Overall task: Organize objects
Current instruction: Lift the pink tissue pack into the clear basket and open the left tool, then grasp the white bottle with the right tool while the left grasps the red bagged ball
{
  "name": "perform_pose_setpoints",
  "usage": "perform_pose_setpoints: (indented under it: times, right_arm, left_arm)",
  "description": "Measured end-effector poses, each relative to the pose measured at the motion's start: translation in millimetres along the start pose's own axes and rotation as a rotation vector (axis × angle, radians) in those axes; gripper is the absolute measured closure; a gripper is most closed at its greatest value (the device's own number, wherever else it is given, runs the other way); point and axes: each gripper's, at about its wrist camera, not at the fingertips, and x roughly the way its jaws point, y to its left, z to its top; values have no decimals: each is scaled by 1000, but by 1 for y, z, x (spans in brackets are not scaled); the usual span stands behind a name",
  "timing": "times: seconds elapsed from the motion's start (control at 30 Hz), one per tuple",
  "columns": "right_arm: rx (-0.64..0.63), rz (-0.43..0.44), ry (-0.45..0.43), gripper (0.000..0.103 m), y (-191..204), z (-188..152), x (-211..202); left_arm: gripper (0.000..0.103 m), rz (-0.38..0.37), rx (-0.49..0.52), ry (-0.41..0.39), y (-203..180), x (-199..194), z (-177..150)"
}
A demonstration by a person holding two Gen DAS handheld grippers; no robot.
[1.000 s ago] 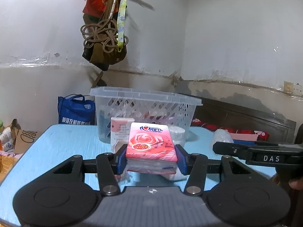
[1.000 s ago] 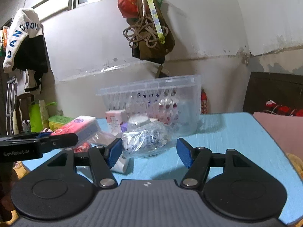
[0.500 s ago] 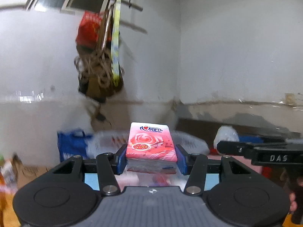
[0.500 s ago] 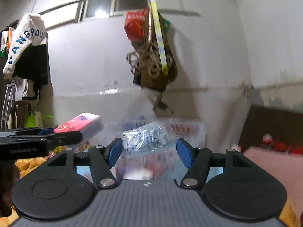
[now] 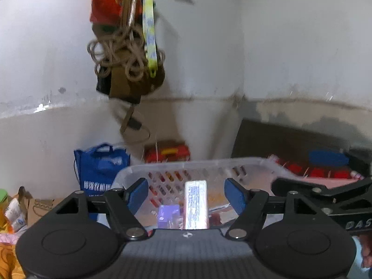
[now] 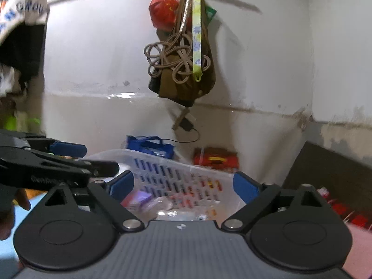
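**Both grippers over basket, nothing held**

Left gripper (image 5: 187,191): jaws wide apart, nothing between the pads. Tissue pack (image 5: 195,204) stands on edge inside the clear basket (image 5: 193,166), at 12 o'clock from the gripper. Right gripper (image 6: 183,184): jaws spread wide, nothing held. Clear plastic bag (image 6: 166,205) lies in the basket below. Blue tote (image 5: 100,165) behind, 10 o'clock.

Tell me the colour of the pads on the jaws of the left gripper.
Blue. The pads show best in the left wrist view, set on black arms.
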Motion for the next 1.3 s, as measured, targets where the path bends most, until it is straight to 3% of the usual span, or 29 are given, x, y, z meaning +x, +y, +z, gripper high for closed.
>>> perform_pose_setpoints:
  times: [0.07,0.13,0.23,0.3,0.47,0.57,0.67,0.7,0.83,1.3]
  right_arm:
    - [71,37,-25,0,-1,-15,-26]
    - [108,100,9,0,4,-36,-46]
    - [120,139,57,2,18,-68,-60]
    - [116,149,102,15,30,-80,-58]
    - [85,141,160,22,44,-84,-40]
    - [96,147,197,36,44,-86,-29]
    - [107,152,225,53,43,-93,-27]
    - [118,152,220,52,41,-93,-28]
    - [143,156,200,53,36,-95,-35]
    - [182,102,136,53,8,-100,-56]
  left_arm:
    - [25,-13,-35,-15,9,-31,-14]
    - [19,-30,-59,-11,16,-60,-36]
    - [19,-29,-77,37,21,-88,-74]
    - [20,-30,-87,77,23,-98,-96]
    - [21,-49,-89,148,23,-106,-124]
    - [24,-34,-77,189,23,-101,-133]
    - [36,-41,-91,231,26,-89,-134]
    - [43,-32,-84,237,24,-89,-136]
    - [47,-28,-86,225,22,-90,-137]
    - [50,-69,-100,108,8,-112,-133]
